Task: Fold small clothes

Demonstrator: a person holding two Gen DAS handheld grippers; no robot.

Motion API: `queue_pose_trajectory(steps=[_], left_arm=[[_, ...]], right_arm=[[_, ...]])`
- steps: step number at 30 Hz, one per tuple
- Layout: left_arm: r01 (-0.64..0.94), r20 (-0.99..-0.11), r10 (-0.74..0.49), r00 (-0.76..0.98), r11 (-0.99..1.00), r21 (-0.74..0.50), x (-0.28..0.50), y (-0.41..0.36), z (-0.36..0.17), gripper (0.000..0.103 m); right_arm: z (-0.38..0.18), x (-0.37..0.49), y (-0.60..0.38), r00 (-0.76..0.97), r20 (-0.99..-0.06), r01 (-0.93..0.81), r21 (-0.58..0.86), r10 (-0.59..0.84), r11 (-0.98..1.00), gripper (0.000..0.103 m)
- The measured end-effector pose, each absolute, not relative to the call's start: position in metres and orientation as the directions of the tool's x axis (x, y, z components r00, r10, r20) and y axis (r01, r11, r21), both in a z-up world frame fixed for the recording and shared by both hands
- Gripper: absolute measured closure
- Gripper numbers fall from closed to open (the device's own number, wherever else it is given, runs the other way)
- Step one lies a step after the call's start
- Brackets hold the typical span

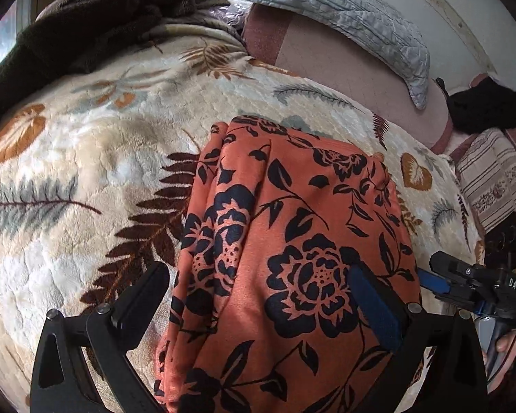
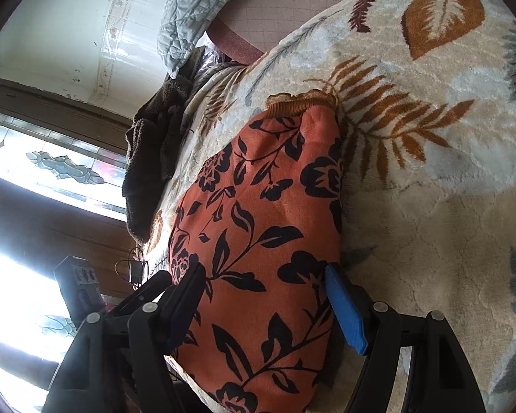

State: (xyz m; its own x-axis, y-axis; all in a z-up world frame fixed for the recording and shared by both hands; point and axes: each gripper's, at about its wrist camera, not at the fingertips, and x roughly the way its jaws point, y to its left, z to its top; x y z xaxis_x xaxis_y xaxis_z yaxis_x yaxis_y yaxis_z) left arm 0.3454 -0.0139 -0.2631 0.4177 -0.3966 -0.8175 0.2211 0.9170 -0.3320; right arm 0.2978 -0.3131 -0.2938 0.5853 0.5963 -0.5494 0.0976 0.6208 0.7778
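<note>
An orange garment with a black flower print lies folded in a narrow strip on a cream leaf-patterned blanket. My left gripper is open, its fingers standing either side of the garment's near end. In the right wrist view the same garment runs away from me, its elastic waistband at the far end. My right gripper is open and straddles the garment's near end. The right gripper also shows in the left wrist view, at the garment's right edge.
A dark brown fleece is heaped at the blanket's far left. A pale blue quilted pillow lies on a pink mattress behind. A black cloth and striped fabric lie at the right. A window is beyond the bed edge.
</note>
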Motion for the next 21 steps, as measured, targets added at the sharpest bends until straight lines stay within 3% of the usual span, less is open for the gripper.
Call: queue_pose_trajectory(steps=[8, 12, 18, 20, 21], left_arm=[[0.123, -0.772, -0.593, 0.228, 0.804, -0.581, 0.363, 0.002, -0.298, 0.000], [0.133, -0.748, -0.629, 0.212, 0.776, -0.616, 0.363, -0.003, -0.299, 0.000], [0.135, -0.733, -0.645, 0.219, 0.763, -0.632, 0.363, -0.008, -0.298, 0.002], [0.140, -0.742, -0.630, 0.229, 0.776, -0.615, 0.363, -0.005, -0.298, 0.012], [0.138, -0.753, -0.615, 0.235, 0.788, -0.600, 0.363, -0.007, -0.298, 0.023]], right_arm=[[-0.320, 0.313, -0.321, 0.569, -0.535, 0.172, 0.820, 0.625, 0.545, 0.028], [-0.331, 0.320, -0.320, 0.567, -0.499, 0.166, 0.848, 0.655, 0.503, 0.028], [-0.322, 0.322, -0.300, 0.583, -0.537, 0.103, 0.793, 0.610, 0.600, 0.030], [-0.319, 0.323, -0.293, 0.593, -0.553, 0.089, 0.767, 0.586, 0.635, 0.043], [-0.315, 0.323, -0.289, 0.600, -0.563, 0.080, 0.749, 0.568, 0.658, 0.045]])
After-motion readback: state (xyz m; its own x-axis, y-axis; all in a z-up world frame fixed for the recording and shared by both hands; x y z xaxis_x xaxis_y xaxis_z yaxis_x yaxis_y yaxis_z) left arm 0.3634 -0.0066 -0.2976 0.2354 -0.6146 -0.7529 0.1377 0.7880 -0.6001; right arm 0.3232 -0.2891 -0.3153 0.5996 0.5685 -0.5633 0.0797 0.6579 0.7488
